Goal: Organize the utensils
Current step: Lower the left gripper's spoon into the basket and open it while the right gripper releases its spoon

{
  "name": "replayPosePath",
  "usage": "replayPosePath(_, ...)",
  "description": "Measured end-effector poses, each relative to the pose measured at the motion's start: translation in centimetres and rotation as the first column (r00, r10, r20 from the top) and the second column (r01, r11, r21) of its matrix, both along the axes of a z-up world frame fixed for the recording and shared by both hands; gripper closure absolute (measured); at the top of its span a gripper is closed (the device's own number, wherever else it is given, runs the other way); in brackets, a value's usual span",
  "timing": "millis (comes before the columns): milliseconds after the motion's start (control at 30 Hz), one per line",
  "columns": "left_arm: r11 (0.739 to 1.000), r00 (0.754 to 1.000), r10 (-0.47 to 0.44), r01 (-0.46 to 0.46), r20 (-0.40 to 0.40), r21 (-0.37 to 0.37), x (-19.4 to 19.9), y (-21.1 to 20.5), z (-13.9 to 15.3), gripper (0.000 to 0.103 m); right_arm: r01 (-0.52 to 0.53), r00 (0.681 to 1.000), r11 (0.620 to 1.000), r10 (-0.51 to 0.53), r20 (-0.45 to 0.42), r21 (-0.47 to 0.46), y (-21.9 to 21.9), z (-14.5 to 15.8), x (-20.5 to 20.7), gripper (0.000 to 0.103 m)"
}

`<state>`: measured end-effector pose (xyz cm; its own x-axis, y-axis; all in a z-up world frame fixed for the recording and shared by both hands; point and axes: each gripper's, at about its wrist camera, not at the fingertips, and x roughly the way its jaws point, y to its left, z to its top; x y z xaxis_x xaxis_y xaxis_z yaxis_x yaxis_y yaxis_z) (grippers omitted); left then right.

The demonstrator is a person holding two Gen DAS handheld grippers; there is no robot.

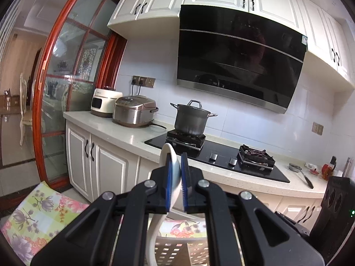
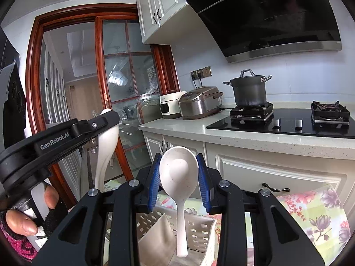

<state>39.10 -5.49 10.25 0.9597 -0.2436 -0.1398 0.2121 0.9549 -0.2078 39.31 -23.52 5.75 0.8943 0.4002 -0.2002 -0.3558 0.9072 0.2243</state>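
The right gripper [image 2: 178,179] clamps a white spoon [image 2: 179,177] by the bowl, handle hanging at 6 o'clock into the perforated holder [image 2: 199,228] on the floral cloth [image 2: 315,212]. At 9 o'clock the left gripper [image 2: 106,116], in a hand [image 2: 24,212], pinches a 2nd white spoon [image 2: 104,155] edge-on. Beyond, at 1 o'clock, a pot [image 2: 248,90] sits on the stove [image 2: 288,122]

Two rice cookers [image 2: 199,103] side by side on counter [image 2: 244,139], left of hob. Pot [image 2: 249,90] on hob's left burner, right burner [image 2: 329,112] bare, hood [image 2: 266,15] above. Utensil holder [image 2: 175,230] below, on cloth-covered table [image 2: 315,212], in front of counter cabinets; rice paddle [image 2: 179,177] handle-down over it.
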Motion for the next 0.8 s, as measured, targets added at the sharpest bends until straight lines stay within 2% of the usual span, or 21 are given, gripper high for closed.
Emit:
replayPosePath(233,0.997,0.997,0.071,-0.071,-0.003,0.024,0.0,-1.3,-1.8,0.095,-0.039,0.999,0.999,0.039,-0.008,-0.015,-0.4,-1.7,-0.5,0.071)
replayPosePath(367,0.994,0.994,0.11,-0.11,-0.021,0.004,0.3,-1.1,-3.0,0.095,-0.056,0.998,0.998,0.055,-0.019,-0.016,-0.9,-2.5,-0.8,0.071)
replayPosePath(533,0.991,0.99,0.131,-0.131,-0.047,0.019,0.0,-1.2,-4.4,0.095,-0.068,0.997,0.998,0.068,-0.044,0.009,-1.7,-3.6,-1.1,0.071)
replayPosePath(667,0.99,0.99,0.134,-0.133,-0.035,0.042,-1.2,-1.3,-4.5,0.095,-0.085,0.995,0.996,0.086,-0.051,0.01,-1.7,-3.7,-1.7,0.07)
replayPosePath(700,0.99,0.99,0.136,-0.134,-0.034,0.047,-1.5,-1.3,-4.5,0.095,-0.089,0.995,0.996,0.09,-0.052,0.011,-1.6,-3.6,-1.9,0.069)
replayPosePath(800,0.988,0.989,0.143,-0.14,-0.039,0.062,-2.6,-1.0,-4.7,0.094,-0.088,0.995,0.996,0.089,-0.042,0.019,-1.6,-3.2,-2.9,0.053)
